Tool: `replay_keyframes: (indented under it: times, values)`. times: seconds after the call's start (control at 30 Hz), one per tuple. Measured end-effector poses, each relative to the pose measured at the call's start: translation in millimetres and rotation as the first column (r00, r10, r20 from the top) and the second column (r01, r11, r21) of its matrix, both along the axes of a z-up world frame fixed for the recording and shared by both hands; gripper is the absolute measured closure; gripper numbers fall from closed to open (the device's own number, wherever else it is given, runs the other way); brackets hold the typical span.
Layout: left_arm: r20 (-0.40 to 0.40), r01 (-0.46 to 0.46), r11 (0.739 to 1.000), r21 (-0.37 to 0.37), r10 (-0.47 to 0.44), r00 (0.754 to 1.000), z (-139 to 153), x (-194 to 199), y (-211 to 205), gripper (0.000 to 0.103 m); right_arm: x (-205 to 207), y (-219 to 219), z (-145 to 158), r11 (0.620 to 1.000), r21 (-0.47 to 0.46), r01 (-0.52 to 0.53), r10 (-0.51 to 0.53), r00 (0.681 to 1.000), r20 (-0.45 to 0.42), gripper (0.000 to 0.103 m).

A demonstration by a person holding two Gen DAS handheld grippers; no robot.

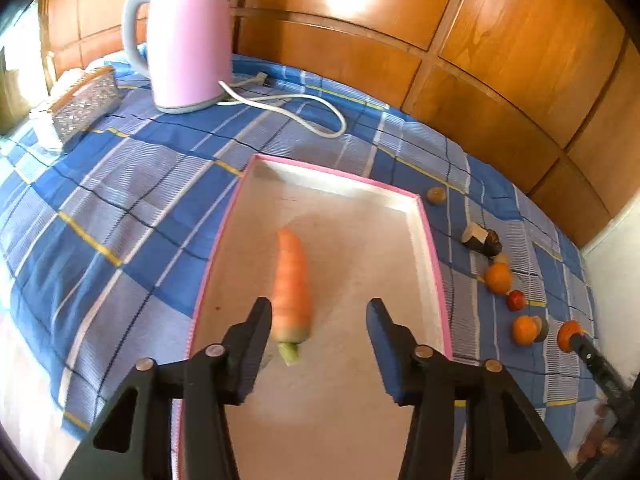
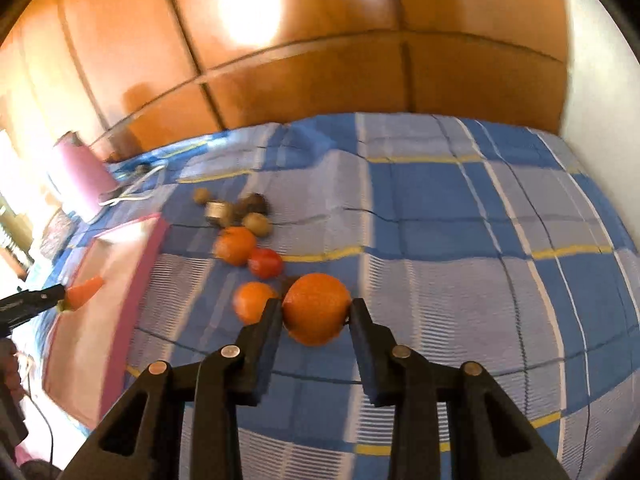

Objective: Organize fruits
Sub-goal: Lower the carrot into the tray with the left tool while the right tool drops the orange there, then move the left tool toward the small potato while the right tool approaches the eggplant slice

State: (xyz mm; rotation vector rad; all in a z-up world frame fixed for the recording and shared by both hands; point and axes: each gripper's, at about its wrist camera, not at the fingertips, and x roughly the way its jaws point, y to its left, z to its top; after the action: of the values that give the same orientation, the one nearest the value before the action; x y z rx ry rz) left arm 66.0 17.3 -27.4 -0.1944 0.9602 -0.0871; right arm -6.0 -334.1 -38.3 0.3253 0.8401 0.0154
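Note:
A carrot (image 1: 291, 288) lies lengthwise in the pink-rimmed white tray (image 1: 434, 248), its green stub toward me. My left gripper (image 1: 319, 306) stands open over it; the carrot is close beside the left finger and well clear of the right one. My right gripper (image 2: 316, 305) is shut on an orange (image 2: 316, 312), held a little above the checked blue cloth. Behind it on the cloth lie two more oranges (image 2: 235, 245), a red tomato (image 2: 265, 263), a kiwi (image 2: 257, 224) and some dark pieces. In the left wrist view the right gripper (image 1: 574, 338) with its orange shows at the right edge.
A pink kettle (image 1: 188, 40) with a white cord (image 1: 320, 108) stands at the back left, and a patterned box (image 1: 84, 104) is beside it. Wooden panels close off the back. The cloth's edge drops off at the near left.

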Motion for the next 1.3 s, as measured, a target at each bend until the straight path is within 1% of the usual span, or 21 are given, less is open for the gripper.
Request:
replay_keyframes:
  times: [0.07, 0.2, 0.27, 0.33, 0.47, 0.57, 0.63, 0.73, 0.8, 0.83, 0.93, 1.03, 1.13, 1.2, 1.3]
  values:
    - [0.014, -0.009, 1.000, 0.016, 0.008, 1.000, 1.6, -6.7, 2.0, 0.053, 4.3, 17.9, 6.4, 0.998, 0.007, -0.056, 0.056, 0.998, 0.010, 0.068]
    - [0.010, -0.037, 0.999, -0.003, 0.037, 0.999, 3.9, -12.6, 10.3, 0.049, 13.6, 65.1, 12.7, 0.979, 0.018, -0.204, 0.204, 0.979, 0.019, 0.068]
    - [0.013, -0.038, 0.999, 0.006, 0.038, 0.999, 6.6, -18.5, 11.5, 0.049, 18.9, 91.7, 14.5, 0.960, 0.016, -0.281, 0.281, 0.960, 0.019, 0.068]
    - [0.022, -0.036, 0.999, 0.015, 0.035, 0.999, 7.5, -23.8, 13.4, 0.049, 21.8, 111.9, 14.0, 0.942, 0.024, -0.334, 0.334, 0.942, 0.021, 0.068]
    - [0.031, -0.049, 0.999, 0.022, 0.048, 0.998, 7.7, -30.3, 19.3, 0.049, 32.1, 158.0, 15.7, 0.894, 0.026, -0.447, 0.447, 0.894, 0.015, 0.068]
    - [0.030, -0.072, 0.997, 0.018, 0.072, 0.997, 6.6, -32.9, 25.4, 0.049, 45.4, 181.9, 15.6, 0.868, 0.028, -0.496, 0.496, 0.868, 0.000, 0.068]
    - [0.027, -0.086, 0.996, 0.001, 0.086, 0.996, 5.0, -34.2, 30.3, 0.049, 54.8, 194.4, 14.7, 0.858, 0.027, -0.513, 0.513, 0.858, -0.006, 0.068]
    - [0.027, -0.084, 0.996, -0.026, 0.085, 0.996, 3.7, -36.3, 35.1, 0.049, 69.5, 211.5, 9.9, 0.857, 0.048, -0.514, 0.515, 0.856, -0.031, 0.068]
    - [0.022, -0.084, 0.996, -0.033, 0.085, 0.996, 2.8, -37.5, 37.7, 0.044, 73.1, 218.8, 8.0, 0.857, 0.044, -0.513, 0.514, 0.857, -0.031, 0.067]
    - [0.020, -0.085, 0.995, -0.049, 0.086, 0.996, 2.0, -38.5, 40.3, 0.039, 74.0, 222.5, 6.7, 0.860, 0.035, -0.509, 0.510, 0.860, -0.030, 0.067]
    - [0.008, -0.092, 0.993, -0.075, 0.093, 0.996, 0.8, -40.1, 43.0, 0.038, 73.9, 226.7, 4.4, 0.869, 0.048, -0.492, 0.493, 0.869, -0.027, 0.067]
    - [0.005, -0.103, 0.988, -0.115, 0.104, 0.995, 1.7, -41.0, 44.9, 0.038, 70.2, 221.8, 4.7, 0.883, 0.047, -0.466, 0.468, 0.884, -0.023, 0.066]
    - [-0.033, -0.099, 0.981, -0.166, 0.094, 0.995, -2.2, -38.0, 45.0, 0.038, 59.9, 208.0, 6.3, 0.902, 0.038, -0.431, 0.431, 0.902, -0.016, 0.066]
    - [-0.031, -0.080, 0.984, -0.159, 0.076, 0.997, -2.6, -37.9, 39.5, 0.038, 51.9, 196.3, 6.7, 0.914, 0.035, -0.404, 0.405, 0.914, -0.009, 0.066]
    - [-0.018, -0.042, 0.984, -0.176, 0.039, 0.999, -0.9, -38.2, 31.5, 0.038, 39.6, 173.4, 5.1, 0.937, 0.031, -0.349, 0.349, 0.937, -0.003, 0.066]
